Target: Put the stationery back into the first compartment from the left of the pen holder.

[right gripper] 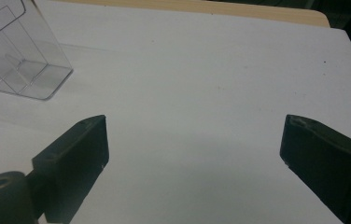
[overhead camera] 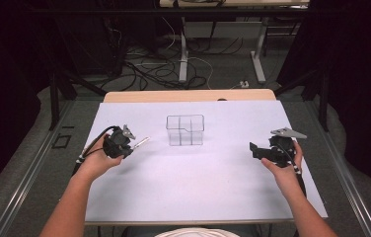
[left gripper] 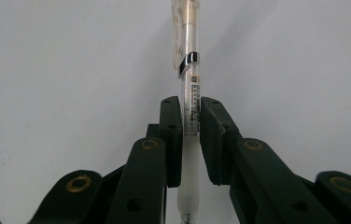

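A white sheet covered the wooden table almost entirely. A clear plastic organizer with compartments stood directly on it, toward the far middle.

Both forearms come in from the bottom edge of the high view, bare and angled slightly outward. The left hand, at the lower left of centre, grips the left gripper, which points toward the upper right; its jaws are clamped together on a pen. The right hand, at the lower right, holds the right gripper pointing left, jaws spread wide with nothing between them.
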Demonstrator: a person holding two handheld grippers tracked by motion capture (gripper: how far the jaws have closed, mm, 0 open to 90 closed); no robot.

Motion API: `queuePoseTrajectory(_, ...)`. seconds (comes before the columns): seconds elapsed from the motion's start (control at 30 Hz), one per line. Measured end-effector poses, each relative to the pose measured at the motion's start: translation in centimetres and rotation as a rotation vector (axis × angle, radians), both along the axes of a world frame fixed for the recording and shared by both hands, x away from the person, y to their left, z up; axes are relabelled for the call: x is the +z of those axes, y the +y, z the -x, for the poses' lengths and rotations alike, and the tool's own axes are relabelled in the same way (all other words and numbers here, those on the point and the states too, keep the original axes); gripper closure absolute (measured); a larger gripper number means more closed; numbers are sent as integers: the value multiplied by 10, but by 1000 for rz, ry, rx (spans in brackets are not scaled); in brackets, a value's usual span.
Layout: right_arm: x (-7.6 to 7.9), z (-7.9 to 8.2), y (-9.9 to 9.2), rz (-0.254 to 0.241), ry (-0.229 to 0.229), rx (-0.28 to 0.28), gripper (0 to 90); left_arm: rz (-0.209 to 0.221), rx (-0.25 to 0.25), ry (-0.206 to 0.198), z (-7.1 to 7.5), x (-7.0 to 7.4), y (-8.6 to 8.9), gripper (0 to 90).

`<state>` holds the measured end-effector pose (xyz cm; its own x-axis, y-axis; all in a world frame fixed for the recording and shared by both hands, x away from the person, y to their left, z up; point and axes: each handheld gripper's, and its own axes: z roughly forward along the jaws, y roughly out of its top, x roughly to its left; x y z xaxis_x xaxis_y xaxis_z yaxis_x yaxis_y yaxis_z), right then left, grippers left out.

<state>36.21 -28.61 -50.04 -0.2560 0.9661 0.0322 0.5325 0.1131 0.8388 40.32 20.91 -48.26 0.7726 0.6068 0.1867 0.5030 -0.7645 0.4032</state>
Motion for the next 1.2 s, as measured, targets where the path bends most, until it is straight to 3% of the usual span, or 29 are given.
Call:
queuePoseTrajectory(0.2, 4, 3, 11, 44, -31, 50, 76, 53, -6, 20, 10, 12, -3, 791)
queuePoseTrajectory(0.67, 7, 14, 48, 235, -120, 204, 75, 131, -43, 63, 21, 20, -14, 791)
queuePoseTrajectory(0.93, 0, 20, 61, 375, -149, 261, 0, 129, -66, 105, 21, 10, -22, 791)
queuePoseTrajectory(1.2, -2, 23, 72, 487, -162, 312, 0, 131, -94, 128, 24, 5, -35, 791)
